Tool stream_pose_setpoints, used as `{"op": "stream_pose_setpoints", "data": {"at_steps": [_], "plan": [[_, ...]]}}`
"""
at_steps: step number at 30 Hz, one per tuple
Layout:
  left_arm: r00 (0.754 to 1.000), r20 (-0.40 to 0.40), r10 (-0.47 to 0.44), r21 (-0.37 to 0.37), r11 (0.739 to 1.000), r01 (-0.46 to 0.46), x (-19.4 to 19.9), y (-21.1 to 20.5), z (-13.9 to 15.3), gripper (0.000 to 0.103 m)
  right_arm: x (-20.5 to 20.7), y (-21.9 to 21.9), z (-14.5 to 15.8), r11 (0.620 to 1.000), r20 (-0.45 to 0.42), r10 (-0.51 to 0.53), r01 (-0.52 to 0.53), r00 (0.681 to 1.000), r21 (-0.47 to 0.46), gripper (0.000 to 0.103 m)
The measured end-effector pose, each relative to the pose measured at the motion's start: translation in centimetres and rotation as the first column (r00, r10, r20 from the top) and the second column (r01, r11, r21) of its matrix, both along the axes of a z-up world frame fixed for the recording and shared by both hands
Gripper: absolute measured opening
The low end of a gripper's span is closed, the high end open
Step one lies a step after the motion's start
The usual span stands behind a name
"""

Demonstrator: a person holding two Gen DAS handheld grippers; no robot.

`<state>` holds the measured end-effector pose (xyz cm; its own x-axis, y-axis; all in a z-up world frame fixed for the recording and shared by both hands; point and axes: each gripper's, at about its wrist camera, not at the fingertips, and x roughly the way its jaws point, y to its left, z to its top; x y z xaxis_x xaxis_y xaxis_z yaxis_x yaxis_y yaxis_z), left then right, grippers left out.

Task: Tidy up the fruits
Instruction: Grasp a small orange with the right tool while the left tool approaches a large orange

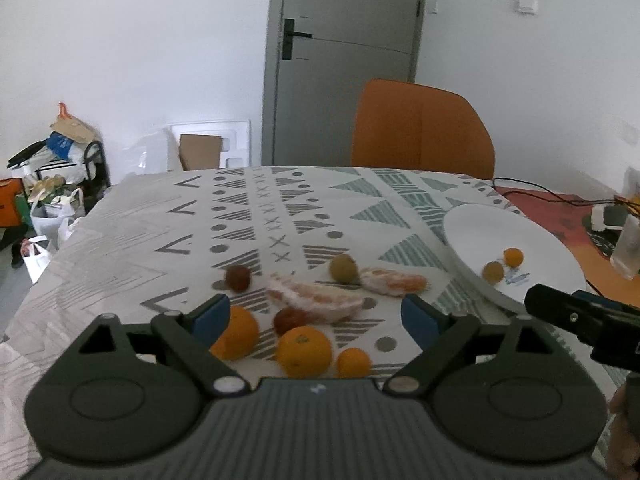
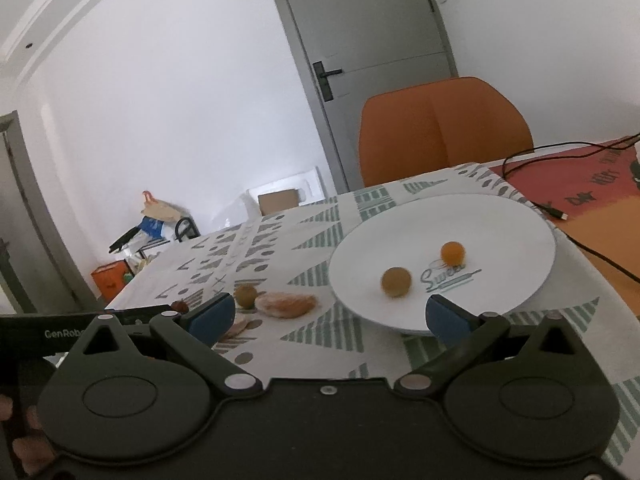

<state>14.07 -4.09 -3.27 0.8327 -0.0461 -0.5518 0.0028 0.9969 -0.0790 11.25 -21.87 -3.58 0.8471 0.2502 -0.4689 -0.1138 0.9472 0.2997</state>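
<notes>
fruits [image 1: 304, 350] lay on the tablecloth [image 1: 140, 248] beside the white plate [image 2: 500, 216]; left gripper [image 1: 316, 314] and right gripper [image 2: 328, 316] both gaped wide, empty.

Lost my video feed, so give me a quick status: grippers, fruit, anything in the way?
Left gripper, right gripper: open, empty. Round white plate: two small fruits. Oranges, peeled segments on patterned tablecloth. Path clear.

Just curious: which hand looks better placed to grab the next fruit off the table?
Probably the left hand-held gripper: open, with the oranges right before it. The right hand-held gripper faces the plate.
</notes>
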Motion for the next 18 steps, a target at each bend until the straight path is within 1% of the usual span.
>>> {"op": "stream_pose_setpoints", "data": {"at_steps": [9, 18], "plan": [[0.998, -0.009, 0.063, -0.036, 0.997, -0.063, -0.8, 3.1, -0.8, 0.092, 0.0, 1.9, -0.3, 0.998, -0.011, 0.054, -0.054, 0.998, -0.020, 0.103], [0.995, -0.012, 0.102, -0.063, 0.993, -0.103, -1.8, 5.5, -1.6, 0.092, -0.1, 4.2, -0.4, 0.992, -0.019, 0.124, -0.125, 0.992, -0.032, 0.103]]}}
